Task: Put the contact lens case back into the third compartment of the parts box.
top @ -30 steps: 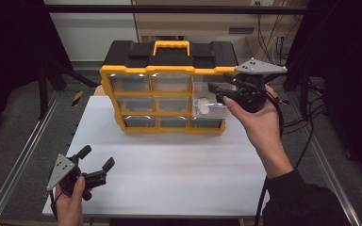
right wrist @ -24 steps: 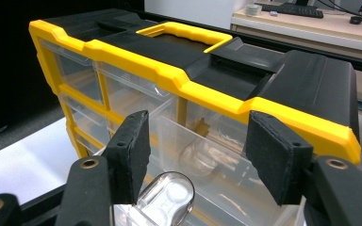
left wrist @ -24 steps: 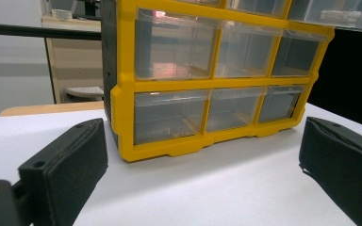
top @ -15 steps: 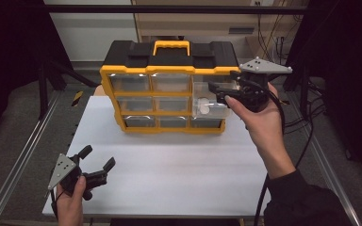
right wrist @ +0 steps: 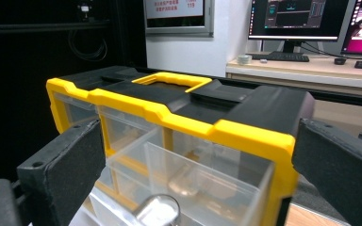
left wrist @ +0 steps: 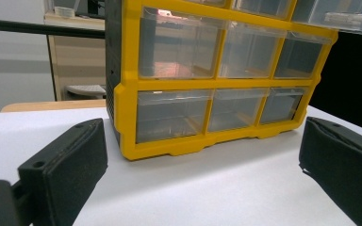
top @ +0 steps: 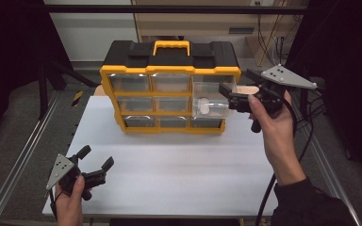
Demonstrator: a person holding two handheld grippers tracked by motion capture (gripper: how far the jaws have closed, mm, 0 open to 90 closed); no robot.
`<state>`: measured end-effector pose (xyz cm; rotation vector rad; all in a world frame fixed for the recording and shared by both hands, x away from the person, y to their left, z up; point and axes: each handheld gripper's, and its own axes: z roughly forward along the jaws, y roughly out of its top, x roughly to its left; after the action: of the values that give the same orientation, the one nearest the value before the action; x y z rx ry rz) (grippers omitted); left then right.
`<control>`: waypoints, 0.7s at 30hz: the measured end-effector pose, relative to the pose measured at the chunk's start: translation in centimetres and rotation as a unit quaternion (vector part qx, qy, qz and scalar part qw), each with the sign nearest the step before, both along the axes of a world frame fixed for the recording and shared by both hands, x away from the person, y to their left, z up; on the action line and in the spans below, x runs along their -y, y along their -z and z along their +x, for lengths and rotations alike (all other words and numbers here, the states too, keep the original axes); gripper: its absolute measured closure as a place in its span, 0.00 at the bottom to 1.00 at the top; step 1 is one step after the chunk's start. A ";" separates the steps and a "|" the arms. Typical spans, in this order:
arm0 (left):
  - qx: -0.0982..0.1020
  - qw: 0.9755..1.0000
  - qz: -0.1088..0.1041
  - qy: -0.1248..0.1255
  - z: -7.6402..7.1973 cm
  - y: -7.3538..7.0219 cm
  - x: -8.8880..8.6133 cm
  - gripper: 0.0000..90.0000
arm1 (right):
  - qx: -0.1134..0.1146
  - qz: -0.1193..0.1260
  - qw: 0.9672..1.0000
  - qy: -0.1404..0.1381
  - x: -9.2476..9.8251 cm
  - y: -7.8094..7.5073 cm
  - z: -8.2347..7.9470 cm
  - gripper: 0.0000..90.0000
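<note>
A yellow and black organiser box (top: 169,61) with clear drawers stands at the back of the white table (top: 179,165). In its right column a clear drawer (top: 212,101) is pulled out, with a small white item (top: 202,107) seen through it. My right gripper (top: 238,85) hovers just right of that drawer's front. Its jaws have just been opening, and nothing is gripped between them. In the right gripper view the box's top corner (right wrist: 250,132) and the pulled-out drawer (right wrist: 184,179) lie ahead of the open gripper (right wrist: 198,141). My left gripper (top: 95,157) rests open at the table's front left, and in its own view (left wrist: 198,155) it faces the bottom drawers (left wrist: 174,113).
Metal rails (top: 23,155) run along both sides of the table. A cable (top: 268,188) trails from the right gripper past the person's sleeve. A desk with monitors (right wrist: 306,14) stands behind the box. White table surface lies between the box and the left gripper.
The right gripper has drawn a little to the right, away from the drawer front, and its jaws have spread apart. The left gripper has stayed where it was.
</note>
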<state>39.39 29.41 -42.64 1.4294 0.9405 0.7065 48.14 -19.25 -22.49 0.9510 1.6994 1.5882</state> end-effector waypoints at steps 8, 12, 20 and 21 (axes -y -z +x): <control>-0.002 1.000 -0.001 0.001 0.0 0.1 0.0 0.01 | 0.008 0.019 1.000 0.013 3.1 1.5 -0.8 0.04; -0.004 1.000 0.000 0.000 0.1 0.1 0.0 0.01 | 0.012 0.024 1.000 0.010 4.0 2.3 -1.3 0.03; -0.006 1.000 0.001 0.001 0.1 0.1 0.0 0.01 | 0.007 0.022 1.000 0.018 5.0 5.8 -2.4 0.03; -0.007 1.000 0.000 0.001 0.1 0.2 0.0 0.01 | 0.006 0.023 0.999 0.022 5.1 6.3 -2.6 0.03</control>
<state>39.46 29.39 -42.79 1.4372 0.9486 0.6963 45.58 -24.34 -28.84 0.9940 1.6285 1.6071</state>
